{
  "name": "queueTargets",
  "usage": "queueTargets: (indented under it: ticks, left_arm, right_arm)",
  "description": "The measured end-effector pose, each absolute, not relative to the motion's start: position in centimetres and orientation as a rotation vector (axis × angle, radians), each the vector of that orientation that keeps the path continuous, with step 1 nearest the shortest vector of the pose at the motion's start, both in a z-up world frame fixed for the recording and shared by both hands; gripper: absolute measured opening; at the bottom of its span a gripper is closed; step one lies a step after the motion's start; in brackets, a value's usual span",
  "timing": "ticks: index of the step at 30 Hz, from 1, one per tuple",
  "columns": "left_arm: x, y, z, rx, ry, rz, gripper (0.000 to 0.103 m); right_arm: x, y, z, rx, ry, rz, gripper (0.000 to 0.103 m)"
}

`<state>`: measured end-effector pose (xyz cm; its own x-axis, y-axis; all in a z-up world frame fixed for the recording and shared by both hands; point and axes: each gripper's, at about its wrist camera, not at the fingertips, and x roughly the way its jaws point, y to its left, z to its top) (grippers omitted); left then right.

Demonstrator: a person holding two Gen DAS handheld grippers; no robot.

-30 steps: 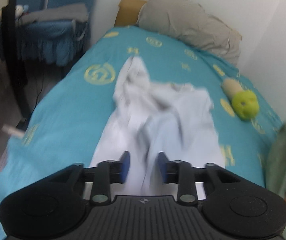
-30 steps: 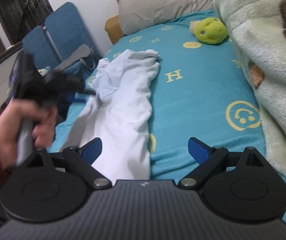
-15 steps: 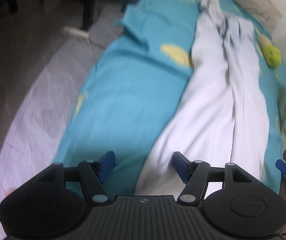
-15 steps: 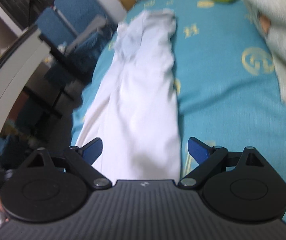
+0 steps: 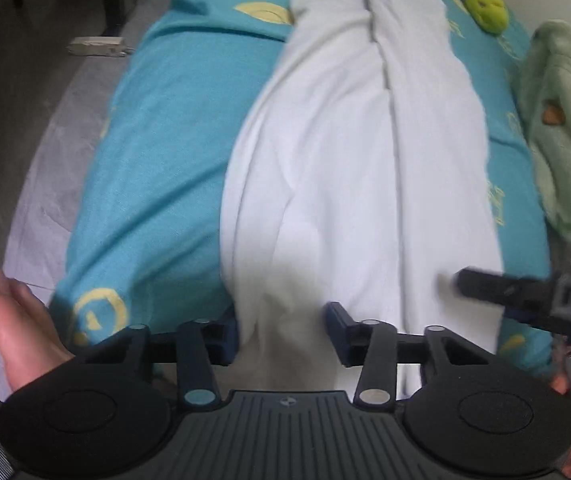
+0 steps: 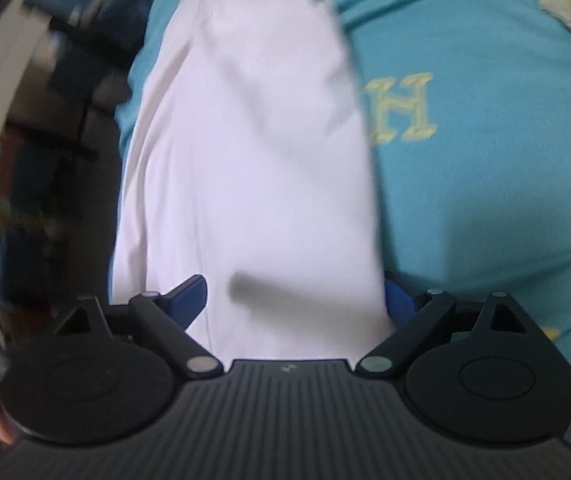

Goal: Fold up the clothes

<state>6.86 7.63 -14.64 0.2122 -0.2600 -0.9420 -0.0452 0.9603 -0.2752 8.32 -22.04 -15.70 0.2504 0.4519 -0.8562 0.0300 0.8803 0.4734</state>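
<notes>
White garment (image 5: pixel 357 168) stretched lengthwise down the bed (image 5: pixel 157 152), soft, light and floppy imo. Left gripper (image 5: pixel 281 330) jaws closing around its near-left hem, right gripper (image 6: pixel 295 296) spread wide over the near edge. Grab corners.

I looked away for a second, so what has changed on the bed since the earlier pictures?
Both grippers came down to the near end of the white garment. The left gripper is closing around a fold there; the right gripper straddles the hem, wide open. The garment now lies stretched out. The green plush toy stayed put.
</notes>
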Motion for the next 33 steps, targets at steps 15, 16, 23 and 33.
queueTargets:
  ticks: [15,16,23,33]
  left_arm:
    - [4.9,9.4,-2.7,-0.629,0.94,-0.237,0.006]
    - [5.0,9.4,-1.2,-0.639,0.906,-0.24,0.006]
    - [1.8,10.0,5.8,-0.678,0.753,-0.255,0.005]
    - [-8.5,10.7,9.0,-0.663,0.636,-0.304,0.004]
  right_arm:
    - [5.8,-23.7,-4.3,0.398,0.97,0.27,0.009]
    - [5.7,-23.9,-2.9,0.415,0.938,0.279,0.009]
    - [3.6,-26.0,2.7,0.472,0.8,0.296,0.008]
    - [-4.5,-27.3,5.3,0.437,0.709,0.373,0.008]
